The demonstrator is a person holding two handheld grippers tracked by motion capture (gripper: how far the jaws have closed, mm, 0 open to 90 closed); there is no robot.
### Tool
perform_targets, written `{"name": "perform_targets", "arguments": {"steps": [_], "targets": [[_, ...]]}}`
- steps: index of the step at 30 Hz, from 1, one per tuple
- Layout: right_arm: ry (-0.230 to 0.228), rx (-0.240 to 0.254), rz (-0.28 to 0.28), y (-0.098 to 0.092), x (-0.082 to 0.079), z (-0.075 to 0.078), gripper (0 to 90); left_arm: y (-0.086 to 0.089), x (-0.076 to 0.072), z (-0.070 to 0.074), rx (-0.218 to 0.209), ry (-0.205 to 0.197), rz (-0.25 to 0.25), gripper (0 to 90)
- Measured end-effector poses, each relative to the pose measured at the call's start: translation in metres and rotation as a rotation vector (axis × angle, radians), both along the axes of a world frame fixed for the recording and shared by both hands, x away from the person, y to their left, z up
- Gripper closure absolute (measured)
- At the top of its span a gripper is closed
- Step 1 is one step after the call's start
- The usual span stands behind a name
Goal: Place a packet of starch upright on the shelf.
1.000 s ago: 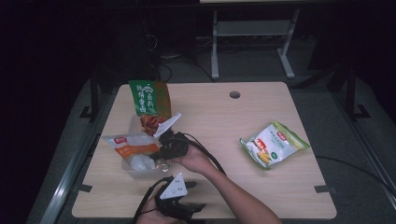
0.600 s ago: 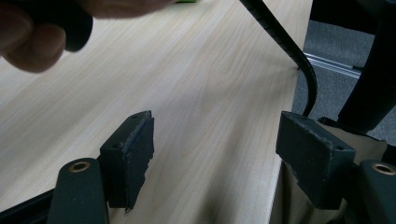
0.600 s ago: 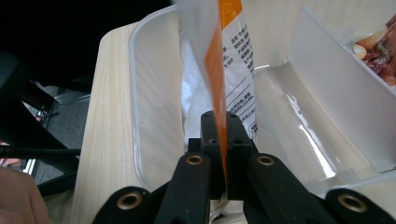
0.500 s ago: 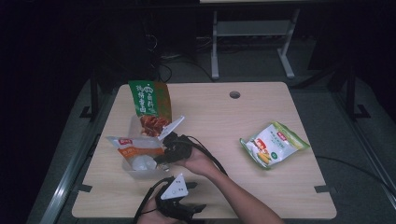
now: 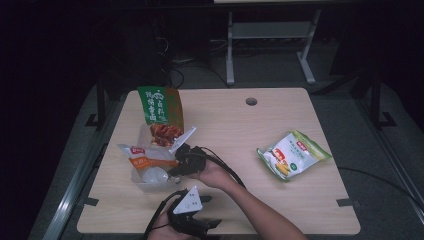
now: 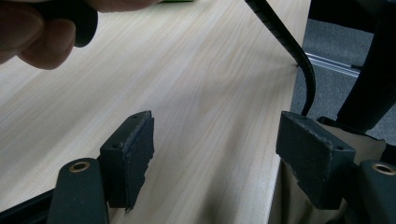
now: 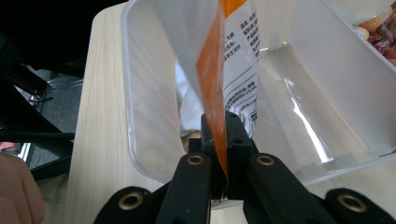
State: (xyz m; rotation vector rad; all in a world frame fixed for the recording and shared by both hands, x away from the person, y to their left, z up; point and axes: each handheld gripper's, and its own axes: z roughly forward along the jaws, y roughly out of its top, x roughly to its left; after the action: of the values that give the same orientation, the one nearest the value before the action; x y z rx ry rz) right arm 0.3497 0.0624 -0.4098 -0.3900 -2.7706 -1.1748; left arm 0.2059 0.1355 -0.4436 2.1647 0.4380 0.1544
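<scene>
Both right gripper fingers clamped on orange-and-white packet edge, over clear tub.

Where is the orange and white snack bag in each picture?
High view: the orange and white bag lies left of middle, over the clear plastic box.
Left gripper view: I see bare table between open jaws, no bag.
Right gripper view: the bag stands in the middle, pinched by the right gripper.
Shared landmark: the light wooden table.

Dim room, pale wooden table, grey floor, white metal frame behind.
</scene>
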Motion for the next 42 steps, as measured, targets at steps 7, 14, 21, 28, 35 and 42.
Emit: {"name": "perform_targets", "arguments": {"steps": [7, 14, 21, 28, 35, 42], "targets": [[0.05, 0.007, -0.005, -0.004, 0.001, 0.004, 78.8, 0.0, -0.001, 0.0, -0.005, 0.005, 0.002, 27.4], [0.014, -0.026, 0.004, -0.006, -0.003, 0.001, 90.0, -0.002, 0.0, -0.001, 0.001, 0.006, -0.005, 27.4], [0.005, -0.042, 0.006, -0.004, -0.004, 0.0, 89.5, -0.004, -0.001, -0.001, 0.005, 0.007, -0.01, 27.4], [0.038, 0.047, -0.015, -0.02, -0.003, 0.012, 71.5, -0.002, 0.0, -0.001, -0.004, 0.021, 0.007, 27.3], [0.025, 0.101, -0.083, -0.055, -0.001, 0.024, 60.5, 0.0, 0.003, 0.0, -0.007, 0.023, 0.023, 27.0], [0.016, 0.11, -0.15, -0.091, -0.003, 0.028, 54.3, 0.001, 0.007, 0.001, 0.0, 0.014, 0.026, 26.8]]}}
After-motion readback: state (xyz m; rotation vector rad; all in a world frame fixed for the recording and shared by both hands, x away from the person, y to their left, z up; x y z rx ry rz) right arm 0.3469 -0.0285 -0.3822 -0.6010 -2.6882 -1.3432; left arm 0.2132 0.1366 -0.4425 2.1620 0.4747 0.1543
